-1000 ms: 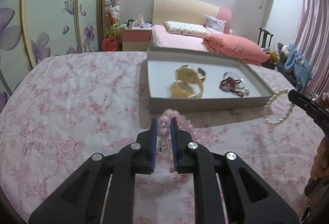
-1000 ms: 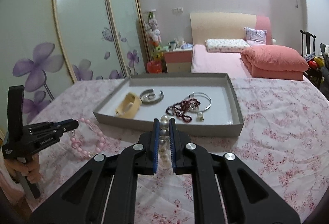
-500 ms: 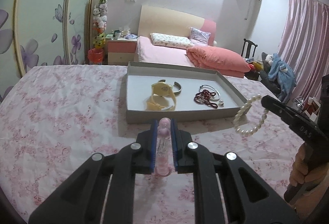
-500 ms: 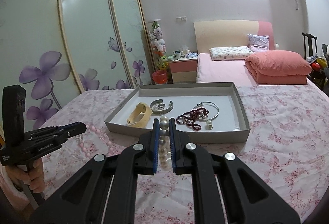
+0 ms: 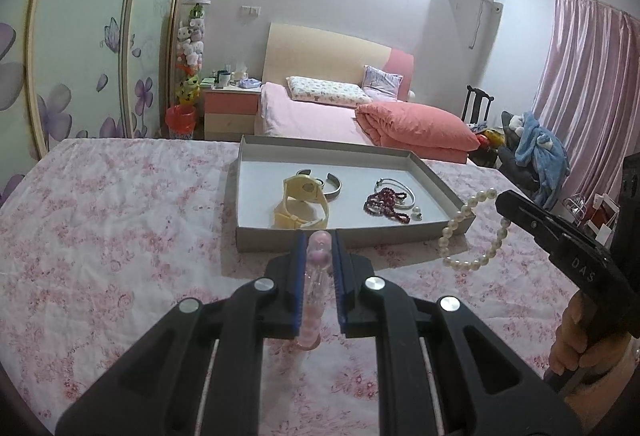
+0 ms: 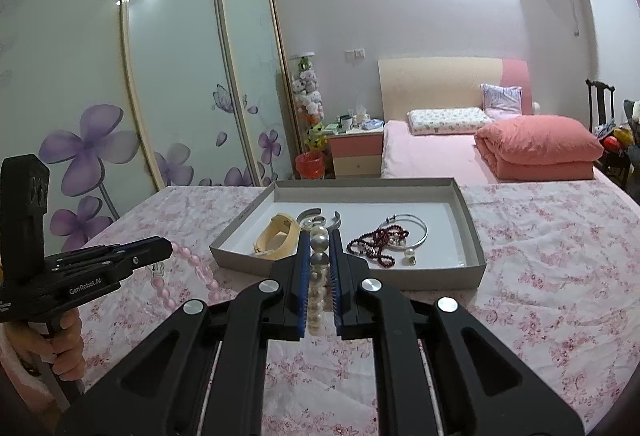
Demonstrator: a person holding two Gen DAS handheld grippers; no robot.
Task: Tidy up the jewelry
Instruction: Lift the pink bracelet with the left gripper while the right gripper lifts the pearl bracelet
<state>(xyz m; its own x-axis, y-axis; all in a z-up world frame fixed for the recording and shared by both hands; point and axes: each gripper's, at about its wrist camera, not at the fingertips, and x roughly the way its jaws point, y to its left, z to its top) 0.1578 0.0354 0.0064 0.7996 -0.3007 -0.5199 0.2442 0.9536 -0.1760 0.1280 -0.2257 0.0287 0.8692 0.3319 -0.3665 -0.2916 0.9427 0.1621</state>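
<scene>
My left gripper [image 5: 318, 236] is shut on a pink bead bracelet [image 5: 316, 276] and holds it above the floral cloth, just in front of the grey tray [image 5: 352, 236]. It also shows in the right wrist view [image 6: 188, 268]. My right gripper [image 6: 319, 232] is shut on a white pearl bracelet [image 6: 318, 276], which hangs from it in the left wrist view [image 5: 468, 232] beside the tray's right front corner. The tray [image 6: 474, 236] holds a yellow watch [image 5: 302, 202], a silver cuff [image 5: 328, 184], a dark red bead string [image 5: 384, 202] and a silver bangle [image 5: 400, 192].
The table wears a pink floral cloth [image 5: 112, 216]. Behind it stand a pink bed [image 5: 320, 116], a nightstand [image 5: 230, 108], sliding wardrobe doors [image 6: 172, 76] at the left and a chair with toys [image 5: 528, 152] at the right.
Both grippers have risen with their bracelets, lifting them clear of the cloth; the tray now sits lower and farther in both views. Both stay shut.
</scene>
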